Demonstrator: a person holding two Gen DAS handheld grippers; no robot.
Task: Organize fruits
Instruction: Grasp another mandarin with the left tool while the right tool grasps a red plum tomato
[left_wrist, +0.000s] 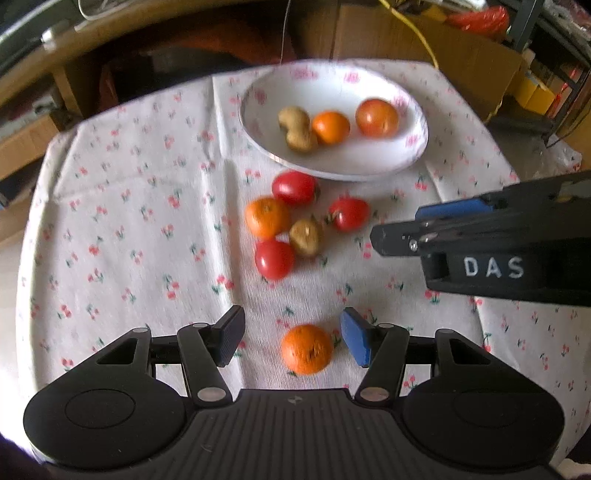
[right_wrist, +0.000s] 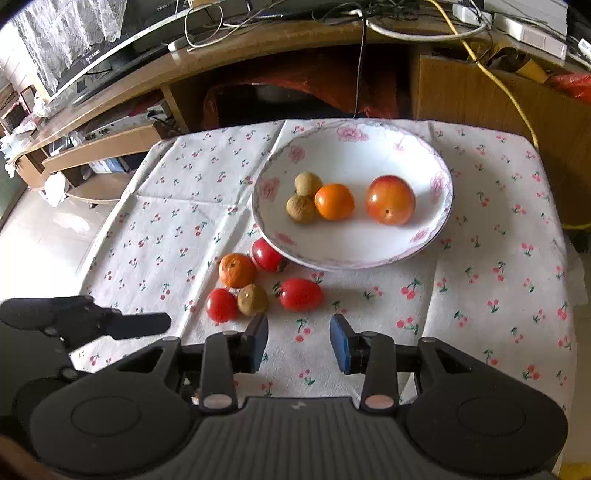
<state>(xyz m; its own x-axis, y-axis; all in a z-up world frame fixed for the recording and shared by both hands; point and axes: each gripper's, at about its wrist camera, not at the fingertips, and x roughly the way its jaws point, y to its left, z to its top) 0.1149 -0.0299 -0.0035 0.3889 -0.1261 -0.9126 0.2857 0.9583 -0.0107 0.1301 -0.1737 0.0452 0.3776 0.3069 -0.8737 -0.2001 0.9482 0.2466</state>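
A white flowered bowl (left_wrist: 369, 164) (right_wrist: 280, 206) holds two brown fruits (right_wrist: 303, 201), a small orange (right_wrist: 334, 202) and a red-orange fruit (right_wrist: 390, 200). In front of it on the cloth lie three red tomatoes (left_wrist: 294, 187) (left_wrist: 349, 213) (left_wrist: 274, 259), an orange (left_wrist: 266, 217) and a brown fruit (left_wrist: 305, 237). My left gripper (left_wrist: 293, 339) is open, with a lone orange (left_wrist: 306, 349) between its fingers, near the blue pad. My right gripper (right_wrist: 299, 341) is open and empty, just short of the tomato cluster (right_wrist: 300, 294). It shows from the side in the left wrist view (left_wrist: 399, 229).
The small table wears a white cherry-print cloth (right_wrist: 177, 236). Behind it stand a wooden desk (right_wrist: 221, 55) with cables and a yellow cord (right_wrist: 491, 77), and a cardboard box (right_wrist: 480, 96). The left gripper shows at the left edge of the right wrist view (right_wrist: 140, 325).
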